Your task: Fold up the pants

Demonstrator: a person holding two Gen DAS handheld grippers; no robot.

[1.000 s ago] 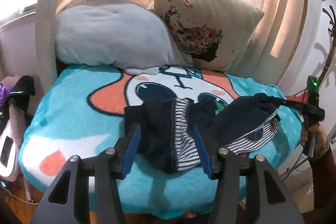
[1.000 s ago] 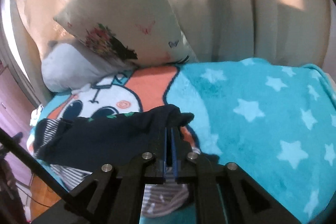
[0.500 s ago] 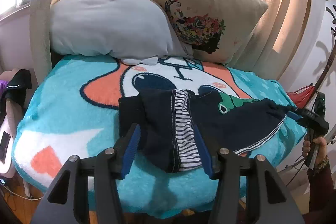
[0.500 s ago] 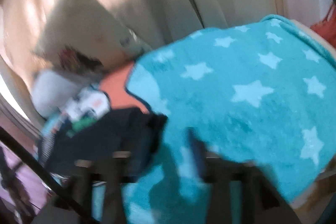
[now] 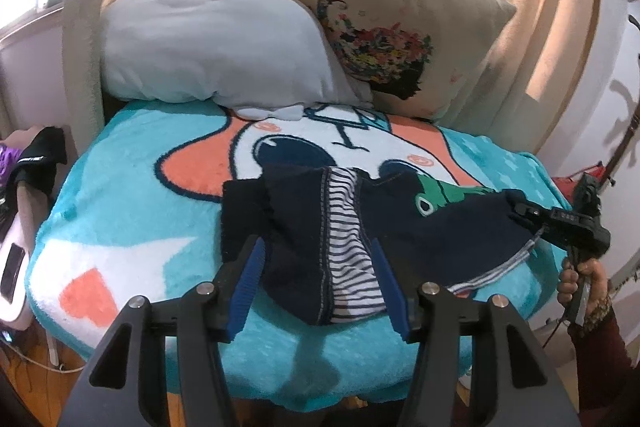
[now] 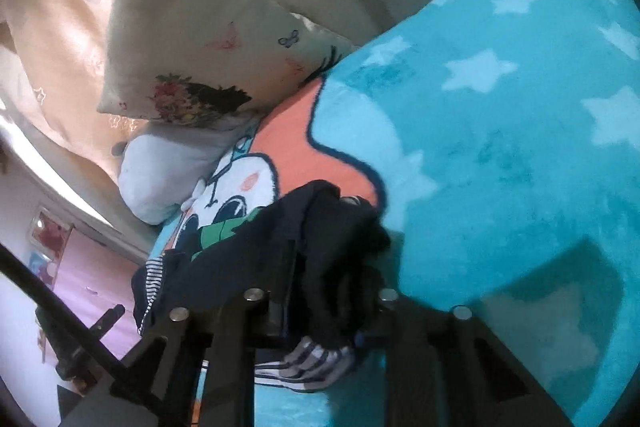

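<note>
1. Pants (image 5: 400, 223), dark navy with a striped lining and a green print, lie spread across the near half of a turquoise blanket (image 5: 132, 195) on a bed.
2. One end of them, turned to show the stripes, hangs toward the blanket's near edge; the other end stretches to the right.
3. Left gripper (image 5: 318, 279) hovers at the near end with its blue pads (image 5: 248, 279) well apart, one on each side of the striped part. The pads do not press the cloth; whether the right pad touches it I cannot tell.
4. Right gripper (image 6: 332, 303) is at the far right end of the pants, tilted over. Its jaws have just been closing, and a thick bunch of dark cloth sits between them; the jaws look clamped on it, with a fold of striped lining hanging below.
5. A hand (image 5: 580, 279) in a dark red sleeve (image 5: 600, 359) holds that gripper's handle at the right edge of the left view.
6. A grey plush pillow (image 5: 216, 43) and a beige cushion (image 5: 396, 23) with a floral print lean at the head of the bed, touching each other.
7. A peach curtain (image 5: 540, 39) hangs behind them.
</note>
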